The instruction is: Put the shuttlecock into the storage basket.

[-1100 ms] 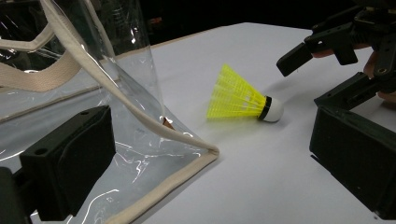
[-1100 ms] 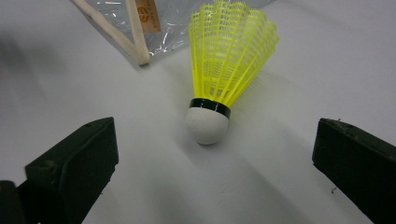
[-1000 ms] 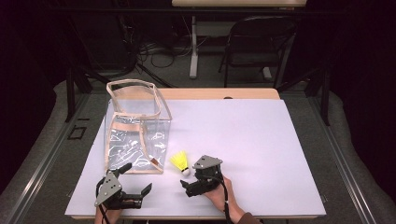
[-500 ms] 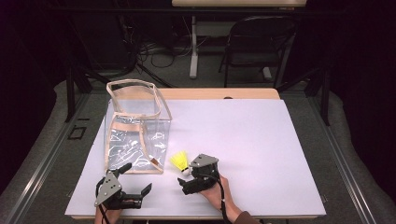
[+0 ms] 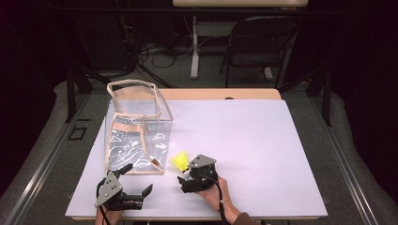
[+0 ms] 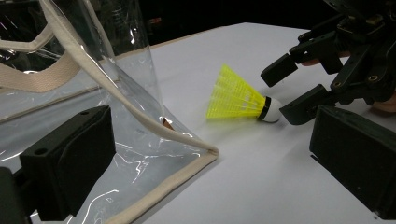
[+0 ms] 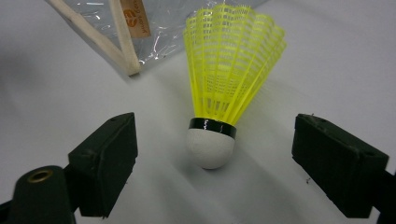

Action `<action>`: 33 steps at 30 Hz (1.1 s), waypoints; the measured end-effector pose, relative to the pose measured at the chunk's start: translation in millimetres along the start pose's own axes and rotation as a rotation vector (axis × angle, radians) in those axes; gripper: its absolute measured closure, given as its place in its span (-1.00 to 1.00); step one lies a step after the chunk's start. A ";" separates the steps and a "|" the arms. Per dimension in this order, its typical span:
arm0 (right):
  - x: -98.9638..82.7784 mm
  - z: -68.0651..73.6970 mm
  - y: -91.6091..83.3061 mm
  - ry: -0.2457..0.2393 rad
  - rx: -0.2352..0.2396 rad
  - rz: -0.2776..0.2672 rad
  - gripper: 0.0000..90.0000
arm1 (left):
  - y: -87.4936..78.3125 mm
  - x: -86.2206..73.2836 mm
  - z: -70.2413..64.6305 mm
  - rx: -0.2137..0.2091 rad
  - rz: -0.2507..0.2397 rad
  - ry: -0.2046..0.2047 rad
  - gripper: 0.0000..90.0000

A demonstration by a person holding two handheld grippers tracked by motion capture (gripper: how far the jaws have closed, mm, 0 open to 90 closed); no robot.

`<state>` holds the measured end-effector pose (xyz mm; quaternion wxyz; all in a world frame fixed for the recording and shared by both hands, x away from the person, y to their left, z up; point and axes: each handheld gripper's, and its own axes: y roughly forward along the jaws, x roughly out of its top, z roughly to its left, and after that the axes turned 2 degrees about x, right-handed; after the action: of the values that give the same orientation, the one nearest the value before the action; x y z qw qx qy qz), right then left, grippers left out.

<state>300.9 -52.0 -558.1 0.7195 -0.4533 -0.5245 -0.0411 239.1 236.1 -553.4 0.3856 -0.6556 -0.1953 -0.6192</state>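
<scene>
Thing: a yellow plastic-mesh shuttlecock with a white rounded cork nose and a black band (image 7: 219, 102) lies on its side on the white surface (image 5: 263, 140), just off the near right corner of the clear soft plastic bag with beige fabric trim (image 5: 136, 131).
Place: in the right gripper view the nose points to 6 o'clock and the skirt fans to 12.
Right tool: the right tool (image 7: 215, 163) has just been closing; its jaws stand apart at 9 and 3 o'clock of the nose, not yet touching it.
Left tool: the left tool (image 5: 136, 187) stands wide and empty at the bag's near edge.
Handling: probably very light; the mesh skirt looks springy and easily crushed, and the thing may roll or skid when nudged.
Hold: the firm nose and black band look best, pinched squarely.
</scene>
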 end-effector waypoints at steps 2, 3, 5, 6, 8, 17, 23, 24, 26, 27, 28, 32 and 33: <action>0.4 0.9 1.0 0.002 -0.009 -0.002 -0.64 | 0.0 0.0 0.0 -0.001 0.000 0.000 -1.00; 0.6 1.2 1.4 0.005 -0.011 -0.001 -0.63 | 0.0 0.0 0.0 -0.001 -0.001 0.000 -1.00; 0.7 2.1 2.6 0.008 -0.015 -0.003 -0.59 | 0.0 0.0 0.0 -0.001 0.000 0.000 -1.00; 0.8 2.6 3.1 0.008 -0.017 -0.001 -0.56 | -0.1 0.0 0.0 -0.001 0.000 0.000 -1.00; 0.8 3.2 3.3 0.010 -0.022 0.001 -0.52 | -0.1 0.0 0.0 0.000 0.000 -0.001 -1.00; 1.1 5.9 6.7 0.019 -0.043 0.013 -0.28 | -0.1 0.1 0.0 -0.001 0.000 0.001 -1.00; 0.4 7.6 9.6 0.038 -0.058 0.020 -0.16 | -0.1 0.1 0.0 -0.001 0.000 0.001 -1.00; 0.4 8.3 10.0 0.042 -0.062 0.023 -0.14 | -0.1 0.1 0.0 -0.001 0.000 0.000 -1.00; 0.1 9.1 10.8 0.043 -0.062 0.027 -0.10 | -0.2 0.1 0.2 -0.001 0.000 0.002 -1.00; 0.1 9.1 10.8 0.043 -0.062 0.027 -0.10 | -0.2 0.1 0.2 -0.001 0.000 0.002 -1.00; -0.2 10.1 11.5 0.044 -0.068 0.027 -0.06 | -0.1 0.1 0.0 -0.002 0.001 0.001 -1.00; -0.5 10.2 11.9 0.050 -0.080 0.028 0.02 | -0.2 0.1 0.1 -0.002 0.001 0.001 -1.00; -0.5 10.2 11.9 0.050 -0.080 0.028 0.02 | -0.2 0.1 0.1 -0.002 0.001 0.001 -1.00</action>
<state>299.7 -38.1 -565.3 0.7144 -0.4877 -0.4978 -0.0633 239.0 236.2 -553.2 0.3854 -0.6556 -0.1943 -0.6196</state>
